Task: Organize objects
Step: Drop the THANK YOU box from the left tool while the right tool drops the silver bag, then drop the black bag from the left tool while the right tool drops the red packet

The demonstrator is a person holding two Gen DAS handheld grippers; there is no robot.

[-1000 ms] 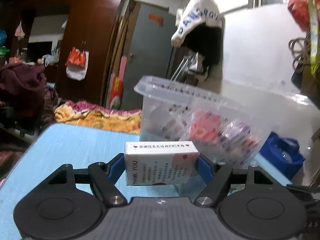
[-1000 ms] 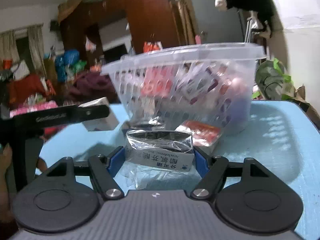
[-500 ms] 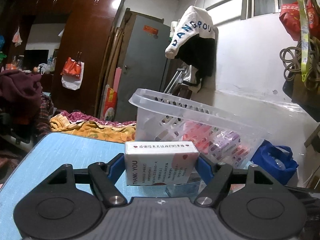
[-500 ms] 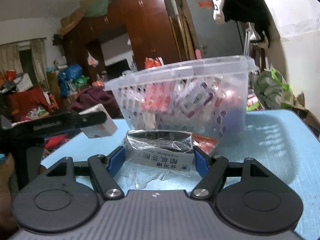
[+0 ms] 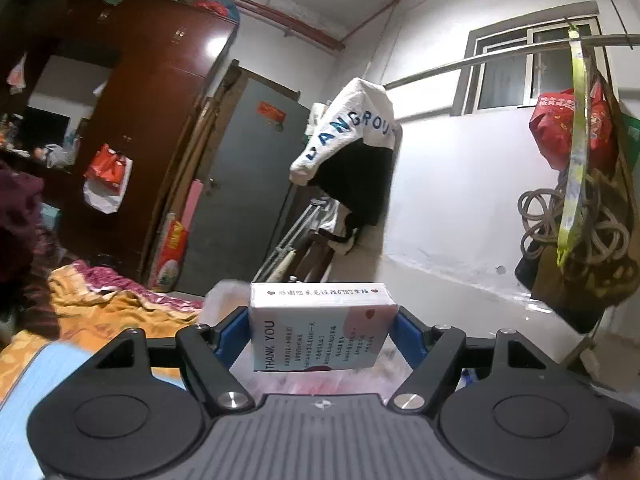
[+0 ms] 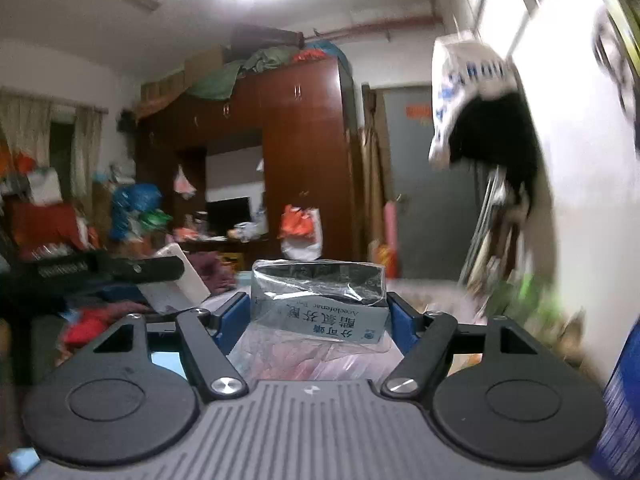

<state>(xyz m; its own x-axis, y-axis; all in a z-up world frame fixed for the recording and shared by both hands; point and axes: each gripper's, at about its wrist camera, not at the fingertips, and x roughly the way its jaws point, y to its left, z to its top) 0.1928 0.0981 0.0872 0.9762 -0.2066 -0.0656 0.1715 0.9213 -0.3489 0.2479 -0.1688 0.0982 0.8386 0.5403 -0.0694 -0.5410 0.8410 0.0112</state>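
My left gripper point(image 5: 322, 330) is shut on a white "THANK YOU" box point(image 5: 320, 328), held high above the clear plastic basket point(image 5: 218, 302), whose rim shows just below and behind the box. My right gripper point(image 6: 318, 312) is shut on a grey medicine box wrapped in clear plastic point(image 6: 318, 302), also held high over the basket's contents point(image 6: 304, 356), which show blurred beneath it. The left gripper point(image 6: 120, 270) with its white box point(image 6: 176, 284) shows at the left of the right wrist view.
The blue table point(image 5: 36, 376) shows at lower left. A white wall with a hanging white and black jacket point(image 5: 348, 160) stands behind the basket. Bags and coiled cable point(image 5: 576, 216) hang at right. A wardrobe point(image 5: 132, 120) and grey door point(image 5: 240, 184) stand beyond.
Both grippers have risen with their boxes from table level to above the basket. The basket has dropped to the bottom of both views.
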